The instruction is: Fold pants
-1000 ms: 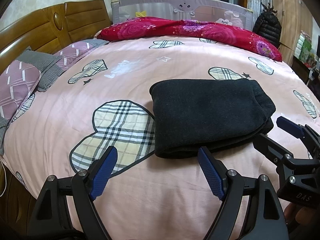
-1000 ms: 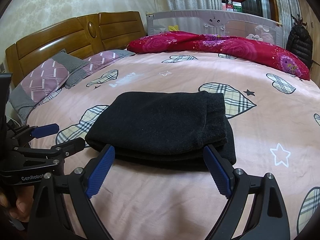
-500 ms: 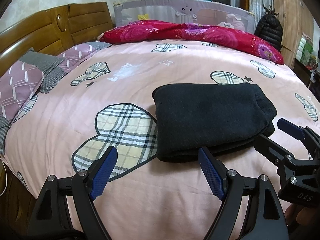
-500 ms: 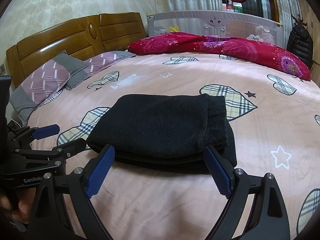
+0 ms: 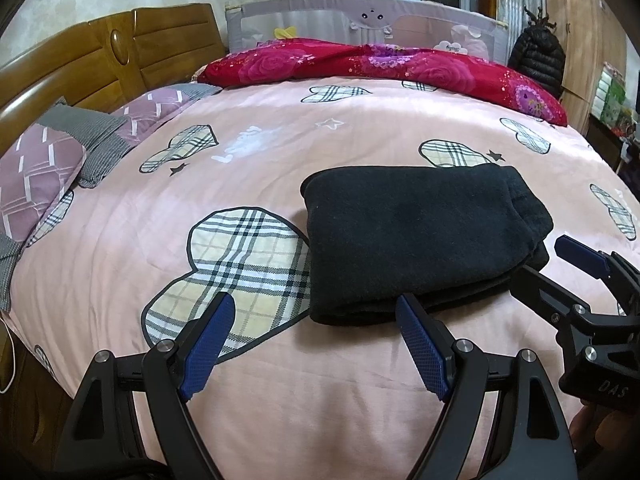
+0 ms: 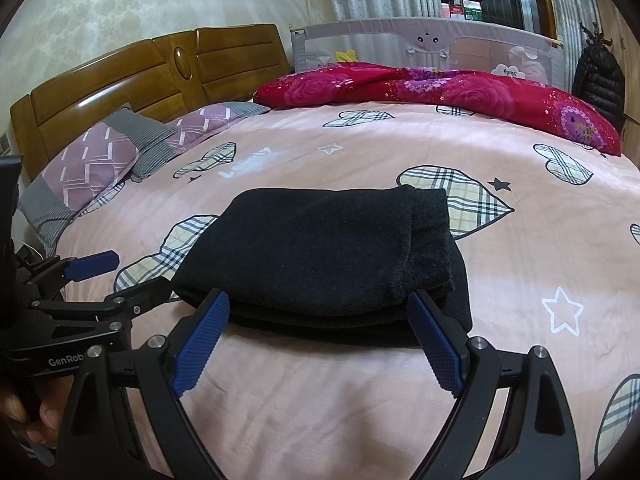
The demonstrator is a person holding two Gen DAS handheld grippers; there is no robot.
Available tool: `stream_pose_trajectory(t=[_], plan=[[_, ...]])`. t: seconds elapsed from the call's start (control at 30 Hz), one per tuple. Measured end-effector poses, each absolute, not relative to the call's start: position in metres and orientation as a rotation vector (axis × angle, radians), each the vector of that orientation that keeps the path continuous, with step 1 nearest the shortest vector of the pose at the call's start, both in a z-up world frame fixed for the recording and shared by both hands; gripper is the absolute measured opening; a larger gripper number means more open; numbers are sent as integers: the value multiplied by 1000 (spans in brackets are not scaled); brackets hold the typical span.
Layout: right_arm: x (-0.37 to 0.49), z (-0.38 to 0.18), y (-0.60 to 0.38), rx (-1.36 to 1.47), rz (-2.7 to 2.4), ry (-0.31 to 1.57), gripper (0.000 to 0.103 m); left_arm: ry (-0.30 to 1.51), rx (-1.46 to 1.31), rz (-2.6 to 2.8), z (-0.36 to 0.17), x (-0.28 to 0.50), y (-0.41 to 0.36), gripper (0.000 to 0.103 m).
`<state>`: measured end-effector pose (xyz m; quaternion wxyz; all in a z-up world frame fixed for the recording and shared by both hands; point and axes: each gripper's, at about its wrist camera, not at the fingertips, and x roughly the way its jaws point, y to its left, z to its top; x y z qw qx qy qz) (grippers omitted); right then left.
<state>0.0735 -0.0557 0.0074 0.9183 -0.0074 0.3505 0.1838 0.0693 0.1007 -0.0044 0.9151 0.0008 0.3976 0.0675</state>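
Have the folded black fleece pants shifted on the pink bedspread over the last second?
No. The folded black fleece pants overlap the same plaid heart as before.

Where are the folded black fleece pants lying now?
The folded black fleece pants lie on the pink heart-print bed cover, just beyond the open right gripper, with a plaid heart at their left edge.

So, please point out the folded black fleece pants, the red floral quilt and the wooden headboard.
Folded black fleece pants (image 6: 320,252): right wrist view, middle of top layer.
Red floral quilt (image 6: 460,94): right wrist view, middle of the roll.
Wooden headboard (image 5: 120,56): left wrist view, centre panel.
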Motion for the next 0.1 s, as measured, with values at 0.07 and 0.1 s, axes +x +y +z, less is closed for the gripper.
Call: stream_pose_trajectory(t=[0.07,0.1], plan=[[75,7,-58,-6,375,721,91,822,7,135,-4,70,98,83],[75,7,-59,-1,373,722,91,824,8,134,-4,71,96,83]])
